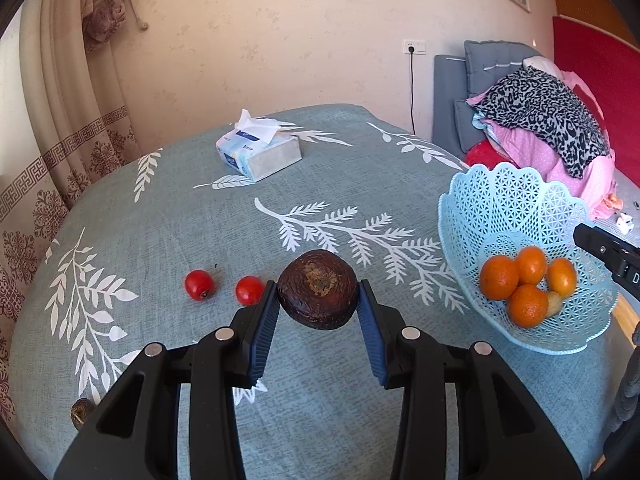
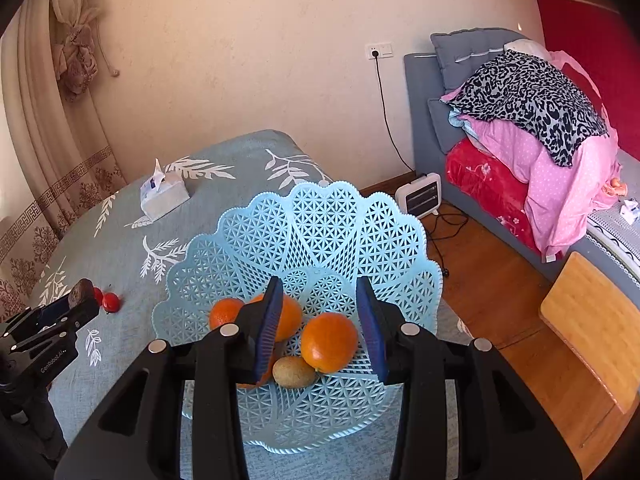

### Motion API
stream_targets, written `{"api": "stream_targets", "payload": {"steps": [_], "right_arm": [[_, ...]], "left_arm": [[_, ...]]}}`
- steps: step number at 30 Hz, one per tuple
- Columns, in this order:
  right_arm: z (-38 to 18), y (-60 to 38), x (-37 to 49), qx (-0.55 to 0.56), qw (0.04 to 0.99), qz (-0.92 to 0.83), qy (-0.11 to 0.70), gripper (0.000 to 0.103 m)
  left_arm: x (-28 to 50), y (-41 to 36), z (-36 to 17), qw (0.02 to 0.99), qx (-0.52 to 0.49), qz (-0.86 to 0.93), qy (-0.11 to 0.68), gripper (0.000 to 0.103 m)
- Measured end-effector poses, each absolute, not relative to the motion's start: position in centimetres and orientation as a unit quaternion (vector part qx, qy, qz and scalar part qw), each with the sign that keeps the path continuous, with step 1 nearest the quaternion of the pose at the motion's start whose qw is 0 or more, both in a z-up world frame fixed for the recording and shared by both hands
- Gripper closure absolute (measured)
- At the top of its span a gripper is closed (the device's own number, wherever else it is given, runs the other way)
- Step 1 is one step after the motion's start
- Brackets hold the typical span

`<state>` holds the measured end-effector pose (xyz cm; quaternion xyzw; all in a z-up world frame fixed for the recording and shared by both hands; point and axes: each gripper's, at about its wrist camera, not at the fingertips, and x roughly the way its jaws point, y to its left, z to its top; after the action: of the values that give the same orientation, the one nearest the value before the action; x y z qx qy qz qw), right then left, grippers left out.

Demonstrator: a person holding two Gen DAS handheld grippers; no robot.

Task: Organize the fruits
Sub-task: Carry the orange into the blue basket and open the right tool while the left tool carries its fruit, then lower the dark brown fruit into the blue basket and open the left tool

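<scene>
My left gripper [image 1: 318, 294] is shut on a dark brown round fruit [image 1: 318, 288] and holds it just above the tablecloth. Two red tomatoes [image 1: 199, 285] [image 1: 249, 290] lie to its left. A light blue lattice basket [image 1: 516, 208] at the right holds several oranges [image 1: 499, 277] and a kiwi [image 1: 555, 304]. My right gripper [image 2: 320, 320] is open and empty above the basket [image 2: 320, 220], over the oranges [image 2: 329, 342] and kiwi [image 2: 294, 372]. The left gripper with the brown fruit [image 2: 82, 290] shows at the left of the right wrist view.
A tissue box [image 1: 260, 152] stands at the far side of the table [image 1: 180, 220]. A small brown thing [image 1: 80, 412] lies at the table's left front edge. A bed with piled clothes [image 2: 532, 120], a heater [image 2: 420, 198] and a wooden stool [image 2: 592, 320] are to the right.
</scene>
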<state>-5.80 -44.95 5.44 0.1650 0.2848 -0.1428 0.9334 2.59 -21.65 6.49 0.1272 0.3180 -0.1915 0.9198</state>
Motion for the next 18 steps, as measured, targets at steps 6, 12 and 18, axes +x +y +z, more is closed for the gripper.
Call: {"api": "stream_targets", "payload": {"steps": [6,12,18], "right_arm": [[5.3,-45.5,-6.1,0.173,0.933,-0.144,0.282,0.064],[5.0,-45.7,-6.1,0.178,0.932,-0.137,0.285,0.064],[4.9,-46.2,-6.2,0.185,0.931,-0.139,0.284,0.064]], "left_arm": [[2.6,-24.7,6.7,0.905,0.127,-0.237,0.329,0.063],[1.9,-27.6,7.2,0.891,0.118,-0.291,0.329,0.063],[1.2,-29.6,7.1,0.869,0.100,-0.345,0.341,0.062]]}}
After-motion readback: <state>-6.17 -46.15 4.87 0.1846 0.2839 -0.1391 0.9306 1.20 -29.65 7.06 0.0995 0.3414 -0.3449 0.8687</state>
